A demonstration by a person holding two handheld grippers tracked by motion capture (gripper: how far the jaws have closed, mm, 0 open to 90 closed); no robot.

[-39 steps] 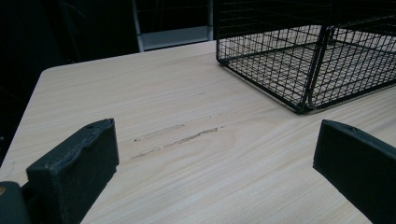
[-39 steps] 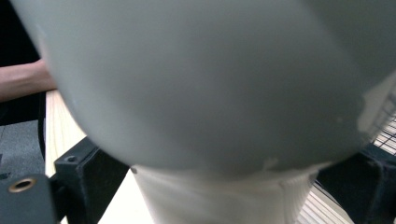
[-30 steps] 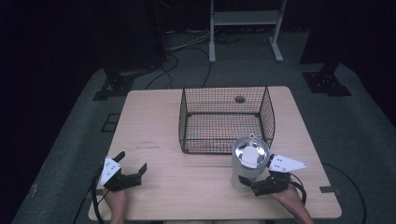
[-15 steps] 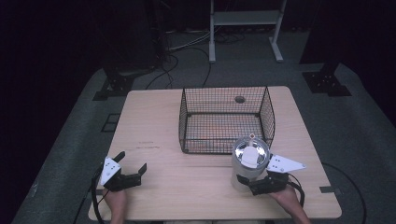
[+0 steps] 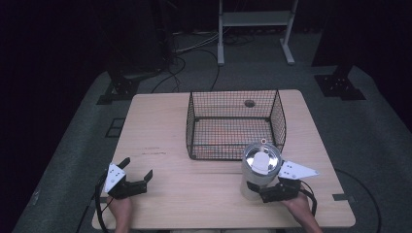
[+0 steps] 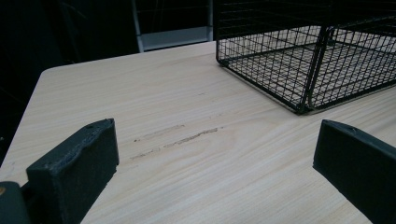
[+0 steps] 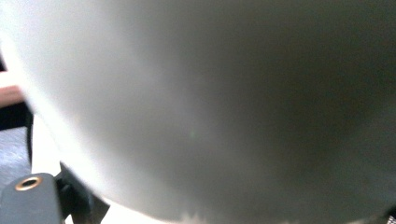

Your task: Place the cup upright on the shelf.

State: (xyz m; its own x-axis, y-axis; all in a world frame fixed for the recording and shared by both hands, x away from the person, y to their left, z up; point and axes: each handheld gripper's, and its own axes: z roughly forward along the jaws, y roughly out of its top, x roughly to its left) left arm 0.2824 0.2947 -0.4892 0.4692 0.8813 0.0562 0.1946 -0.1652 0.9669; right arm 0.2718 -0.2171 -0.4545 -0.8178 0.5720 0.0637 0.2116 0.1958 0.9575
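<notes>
High view, left to right. The left gripper (image 5: 133,178) rests low on the near-left part of the wooden table (image 5: 160,126), held by a hand (image 5: 120,206) that enters from the bottom edge; its jaws are spread wide, with bare tabletop between them. In the left gripper view the same jaws rise at either side of the frame, well apart, and a faint scuff mark (image 6: 177,139) crosses the wood grain ahead of them. Beyond it, toward the right of that view, stands the near corner of the black wire basket (image 6: 308,70).

At the table's centre the wire basket (image 5: 235,124) sits open-topped, its mesh walls upright; a small round hole (image 5: 249,103) in the tabletop shows behind its far wall. Dark floor, cables and a metal stand (image 5: 255,22) lie beyond the table.

Just in front of the basket's near-right corner stands a metal tumbler (image 5: 260,170), upright, its lidded top facing the camera. The right gripper (image 5: 265,191) sits at the near side of the tumbler's base, its jaws set against the lower wall on either side, pinching the tumbler. In the right gripper view the tumbler's pale curved wall (image 7: 224,102) lies blurred and very close to the lens.
</notes>
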